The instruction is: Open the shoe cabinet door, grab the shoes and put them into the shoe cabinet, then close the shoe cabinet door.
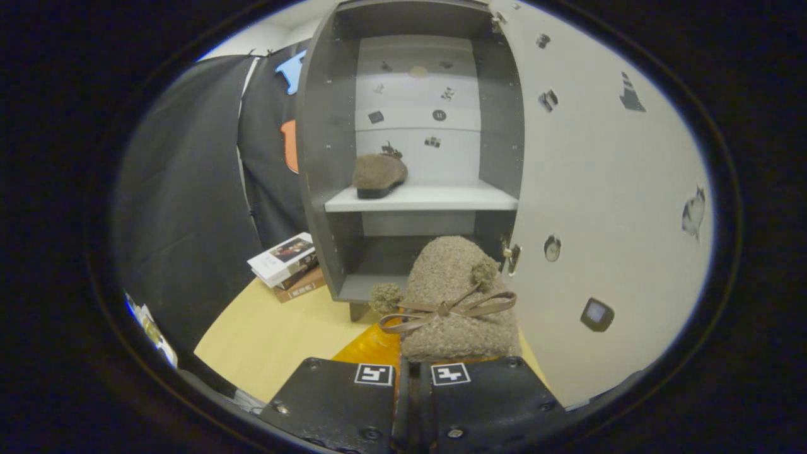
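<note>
The shoe cabinet [321, 126] stands ahead with its white door [605, 208] swung open to the right. One fuzzy brown shoe [378, 175] rests on the left of the white middle shelf [441, 198]. A second fuzzy brown shoe [457, 302], with pom-poms and a leather bow, is held up just ahead of my fingers, in front of the lower compartment. My gripper [413, 372] is shut on this shoe's heel, the two fingers nearly touching.
A stack of books [287, 265] lies on the pale wooden floor [277, 334] left of the cabinet's foot. Something orange [372, 347] shows under the held shoe. Black cloth hangs along the left side. The open door stands close on the right.
</note>
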A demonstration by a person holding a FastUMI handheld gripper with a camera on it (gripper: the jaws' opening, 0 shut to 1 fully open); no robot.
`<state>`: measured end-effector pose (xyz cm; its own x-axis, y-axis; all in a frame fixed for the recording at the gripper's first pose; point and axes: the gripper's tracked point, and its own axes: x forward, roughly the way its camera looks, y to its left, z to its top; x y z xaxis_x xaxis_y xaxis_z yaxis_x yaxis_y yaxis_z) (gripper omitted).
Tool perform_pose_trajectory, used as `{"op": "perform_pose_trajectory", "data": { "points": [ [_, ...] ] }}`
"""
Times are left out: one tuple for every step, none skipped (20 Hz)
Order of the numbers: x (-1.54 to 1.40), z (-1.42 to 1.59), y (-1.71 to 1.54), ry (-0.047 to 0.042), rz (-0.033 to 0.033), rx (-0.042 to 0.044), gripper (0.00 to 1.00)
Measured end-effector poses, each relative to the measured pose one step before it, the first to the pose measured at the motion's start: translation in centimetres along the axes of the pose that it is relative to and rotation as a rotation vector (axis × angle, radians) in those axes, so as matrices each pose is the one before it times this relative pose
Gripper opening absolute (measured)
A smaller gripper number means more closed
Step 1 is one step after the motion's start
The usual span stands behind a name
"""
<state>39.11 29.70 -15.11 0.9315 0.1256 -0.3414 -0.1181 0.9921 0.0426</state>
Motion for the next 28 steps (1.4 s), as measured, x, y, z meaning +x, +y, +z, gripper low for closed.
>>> {"op": "perform_pose_trajectory", "data": {
  "points": [
    [-0.196, 1.208, 0.276, -0.01954, 0.00397, -0.00362, 0.09],
    [-0.094, 1.385, 0.135, -0.02040, 0.00246, -0.00355, 0.09],
    [0.149, 1.314, 0.051, -0.02191, -0.00056, -0.00806, 0.09],
    [0.208, 1.384, -0.013, -0.02100, -0.00039, -0.00771, 0.09],
    [0.319, 1.205, 0.074, -0.01798, 0.00162, -0.00319, 0.09],
    [0.456, 1.246, 0.120, -0.01555, 0.00588, -0.00135, 0.10],
    [0.539, 1.067, 0.025, -0.01361, 0.00356, 0.00429, 0.10],
    [0.608, 1.102, -0.212, -0.01223, 0.00033, 0.00458, 0.10],
    [0.834, 1.059, -0.238, -0.01369, 0.00072, -0.00019, 0.10],
    [0.944, 0.972, -0.302, -0.01237, 0.00059, -0.00503, 0.09],
    [0.951, 0.757, -0.235, -0.01032, 0.00202, -0.00417, 0.09],
    [1.087, 0.962, -0.302, -0.00972, 0.00233, 0.00022, 0.09],
    [1.250, 0.715, -0.221, -0.00882, 0.00215, -0.00080, 0.09],
    [1.211, 0.649, -0.354, -0.00411, 0.00190, -0.00046, 0.09],
    [1.368, 0.584, -0.275, -0.00380, 0.00383, 0.00135, 0.09],
    [1.298, 0.635, -0.172, -0.00307, 0.00610, 0.00344, 0.09],
    [1.583, 0.617, -0.092, -0.00343, 0.00528, 0.00197, 0.09],
    [1.374, 0.434, -0.215, -0.00173, 0.00194, -0.00123, 0.09],
    [1.332, 0.321, -0.203, -0.00013, 0.00255, -0.00123, 0.10],
    [1.209, 0.306, -0.153, 0.00408, 0.00550, 0.00482, 0.09],
    [1.042, 0.089, -0.145, 0.00392, 0.00422, 0.01576, 0.10],
    [1.277, 0.141, -0.088, 0.00368, 0.00642, 0.01649, 0.09],
    [1.259, 0.111, -0.066, 0.00388, 0.00177, 0.00942, 0.09],
    [1.288, 0.063, -0.212, 0.00564, -0.00180, -0.00218, 0.09],
    [1.180, -0.016, -0.163, 0.00477, -0.00343, -0.00614, 0.09],
    [1.191, -0.076, -0.130, 0.00751, -0.00278, -0.00357, 0.09],
    [1.157, -0.098, -0.058, 0.00790, 0.00066, -0.00196, 0.09],
    [1.072, -0.112, -0.064, 0.00743, 0.00021, 0.00193, 0.09]
  ]
}}
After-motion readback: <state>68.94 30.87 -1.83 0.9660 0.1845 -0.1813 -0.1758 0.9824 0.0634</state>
